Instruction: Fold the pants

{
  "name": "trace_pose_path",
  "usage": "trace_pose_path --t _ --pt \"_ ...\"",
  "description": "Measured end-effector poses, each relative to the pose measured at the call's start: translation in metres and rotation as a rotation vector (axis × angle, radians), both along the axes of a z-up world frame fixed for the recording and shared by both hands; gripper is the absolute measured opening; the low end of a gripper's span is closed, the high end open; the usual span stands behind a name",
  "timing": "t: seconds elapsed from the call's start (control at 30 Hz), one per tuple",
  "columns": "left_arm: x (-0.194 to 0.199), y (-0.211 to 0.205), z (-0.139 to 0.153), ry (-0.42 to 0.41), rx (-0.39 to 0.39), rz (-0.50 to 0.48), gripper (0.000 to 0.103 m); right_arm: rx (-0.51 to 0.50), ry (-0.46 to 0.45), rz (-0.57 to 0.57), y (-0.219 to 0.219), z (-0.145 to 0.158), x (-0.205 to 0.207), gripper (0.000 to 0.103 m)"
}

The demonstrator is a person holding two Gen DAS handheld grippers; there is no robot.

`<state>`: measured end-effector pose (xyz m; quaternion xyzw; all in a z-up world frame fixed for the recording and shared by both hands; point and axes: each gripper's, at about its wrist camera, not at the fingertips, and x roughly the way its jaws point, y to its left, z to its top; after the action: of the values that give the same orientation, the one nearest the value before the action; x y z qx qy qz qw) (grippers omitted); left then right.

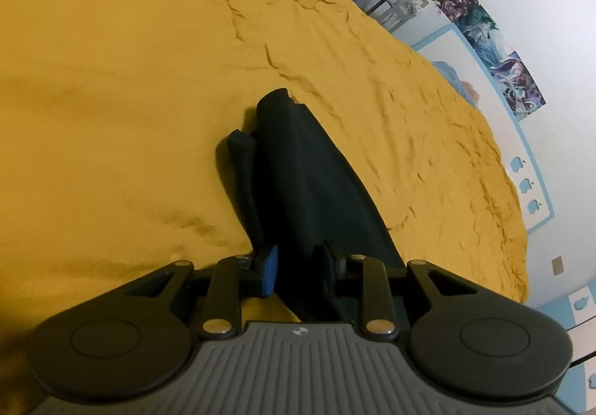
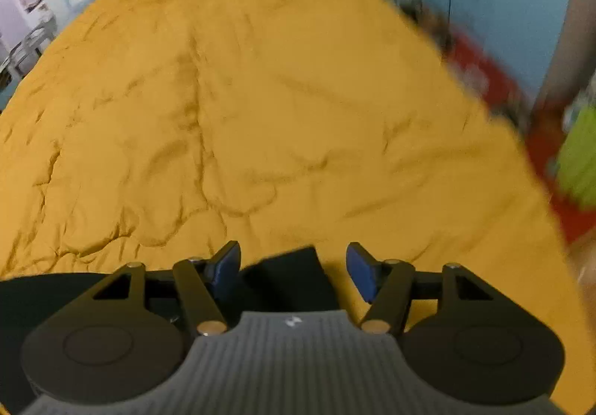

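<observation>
Left gripper (image 1: 300,271): nearest the lens, jaws part-spread with dark fabric between them; whether the pads press on it I cannot tell, since the cloth hides the right-hand pad.
Pants (image 1: 298,169): black, running forward from between the left jaws as a narrow band, ending in a folded tip ahead, with a strap-like piece lying alongside.
Right gripper (image 2: 292,271): jaws spread, nothing pinched; a corner of the pants (image 2: 290,281) lies just under and between the fingers, untouched.
Bed cover (image 1: 111,117): yellow, wrinkled, stretching out beyond both tools.
Step in hand: likely taking hold of the near end for the next fold.
Doing it well: settle the right jaws over the corner, catch all layers, and lift both ends level so the fold lands square.
Left view only: the full length of the garment.
Right view only: the free corner; blurred room edge.
</observation>
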<state>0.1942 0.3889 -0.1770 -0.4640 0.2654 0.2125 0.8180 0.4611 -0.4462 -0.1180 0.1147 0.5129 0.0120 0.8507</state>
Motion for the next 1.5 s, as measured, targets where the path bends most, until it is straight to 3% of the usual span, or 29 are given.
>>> trace_pose_path --t 0.03,0.13,0.23,0.3,0.43,0.5,0.6,0.7,0.83,1.03,1.1,1.2,1.33,1.4,1.43,1.5 --pt "0.001 0.000 -0.001 0.003 0.004 0.000 0.031 0.004 -0.003 0.011 0.001 -0.002 -0.001 0.032" --pt "0.003 -0.005 -0.001 0.010 0.021 0.003 0.031 0.003 -0.127 0.075 0.007 0.013 -0.010 0.026" --pt "0.006 -0.007 -0.001 0.021 0.035 0.000 0.031 0.122 -0.254 -0.003 -0.015 0.027 -0.016 0.024" --pt "0.007 -0.008 -0.001 0.026 0.039 0.002 0.031 0.134 -0.236 -0.052 -0.026 0.017 -0.015 0.022" --pt "0.004 -0.007 -0.001 0.021 0.028 0.006 0.031 -0.026 -0.104 -0.026 -0.015 -0.014 -0.010 0.023" --pt "0.002 -0.006 -0.002 0.013 0.013 0.010 0.031 -0.096 -0.133 -0.049 -0.012 -0.009 -0.017 0.032" --pt "0.001 -0.004 -0.004 0.009 -0.001 0.014 0.030 -0.218 -0.211 -0.070 0.000 0.016 -0.035 0.033" --pt "0.001 -0.003 -0.004 0.017 0.010 0.015 0.030 -0.283 -0.303 0.013 0.037 0.036 -0.050 0.033" --pt "0.002 -0.004 -0.003 0.017 0.013 0.016 0.030 -0.171 -0.326 0.224 0.098 0.050 -0.086 0.033" --pt "0.009 0.000 0.003 0.033 0.011 -0.016 0.032 -0.032 -0.255 0.431 0.174 0.020 -0.132 0.033" --pt "0.015 0.006 0.007 0.032 -0.004 -0.022 0.036 -0.033 -0.235 0.473 0.186 0.007 -0.143 0.033" --pt "0.016 0.014 0.010 -0.002 -0.037 -0.013 0.039 -0.202 -0.231 0.529 0.194 -0.013 -0.165 0.033" --pt "0.017 0.030 0.012 -0.027 -0.068 0.036 0.038 -0.220 -0.214 0.424 0.177 -0.006 -0.174 0.033" --pt "0.016 0.041 0.014 -0.058 -0.084 0.070 0.027 -0.282 -0.224 0.414 0.182 0.001 -0.180 0.034" --pt "0.013 0.045 0.018 -0.093 -0.081 0.082 0.016 -0.310 -0.234 0.421 0.184 0.006 -0.182 0.035" --pt "-0.003 0.052 0.030 -0.243 -0.057 0.130 0.013 -0.316 -0.240 0.445 0.189 0.012 -0.187 0.036"
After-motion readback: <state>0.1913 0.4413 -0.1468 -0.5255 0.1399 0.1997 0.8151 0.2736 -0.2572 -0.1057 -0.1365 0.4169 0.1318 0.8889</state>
